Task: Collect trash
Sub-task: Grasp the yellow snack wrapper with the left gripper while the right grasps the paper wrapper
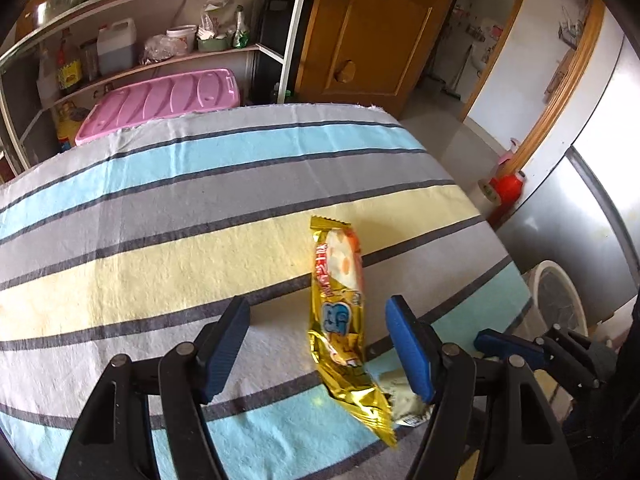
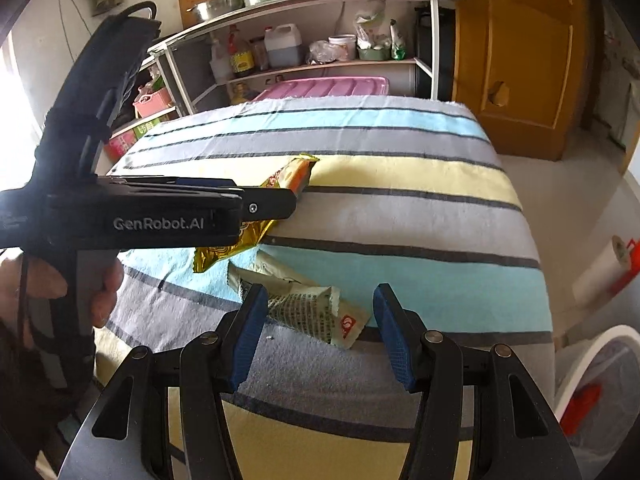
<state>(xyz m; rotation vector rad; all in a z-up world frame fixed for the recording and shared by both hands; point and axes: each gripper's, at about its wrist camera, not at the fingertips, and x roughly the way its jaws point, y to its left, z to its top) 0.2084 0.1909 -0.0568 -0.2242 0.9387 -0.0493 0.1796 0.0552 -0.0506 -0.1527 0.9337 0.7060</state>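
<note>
Left tongs (image 1: pixel 318 344) apart, blue pads clear on both sides of the gold snack wrapper (image 1: pixel 340 312); wrapper sits in the gap between them, closer to the right pad, no pad touching it that I can see. Wrapper lies lengthwise on the striped cloth (image 1: pixel 160 208) covering the tabletop, far end on the yellow stripe, near end on the blue one. Its near end overlaps a pale crumpled wrapper (image 1: pixel 404 396), mostly hidden behind the left tongs' right finger. Right tongs (image 2: pixel 320 334) also apart, nothing clamped. The pale wrapper (image 2: pixel 304 304), printed text and a red logo at one corner, lies flat on the cloth between and just ahead of its pads; left pad is at the wrapper's edge, can't tell if it touches. From the right wrist view the left unit crosses in from the left, a hand (image 2: pixel 52 292) on its grip, its fingers over the gold wrapper (image 2: pixel 288 176), which shows at both ends around them. Both wrappers near the tabletop's right side. White bin (image 2: pixel 600 392) with a clear liner on the floor off the right edge, something red inside. Background: shelf rack (image 1: pixel 168 56) with bottles and jars, pink lid (image 1: pixel 160 104) behind the tabletop, wooden door (image 1: pixel 380 32).
</note>
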